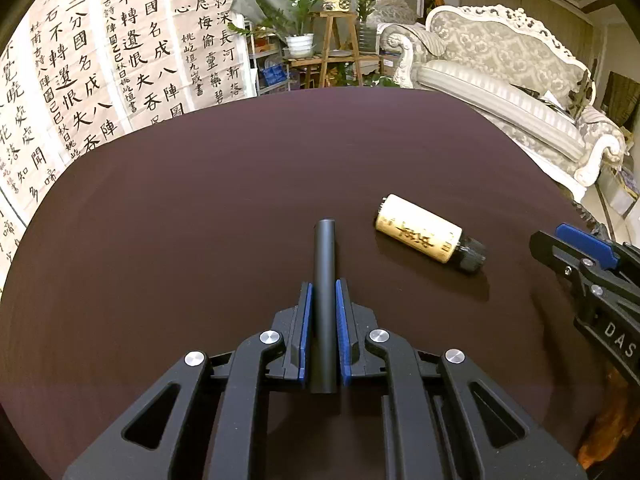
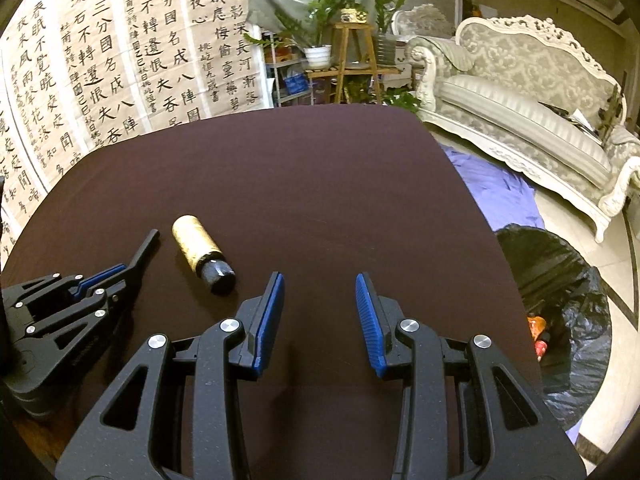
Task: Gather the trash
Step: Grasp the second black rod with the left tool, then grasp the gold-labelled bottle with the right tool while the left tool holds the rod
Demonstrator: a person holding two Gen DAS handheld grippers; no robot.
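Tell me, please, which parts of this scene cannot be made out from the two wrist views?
- Trash bag contents: right wrist view, the table edge and the bag's folds hide all but an orange scrap.
- Bottle label: left wrist view, print too small to read.
- Black tube near end: left wrist view, hidden under the left gripper.
- Right gripper: only its tip shows in the left wrist view, cut off by the right edge.
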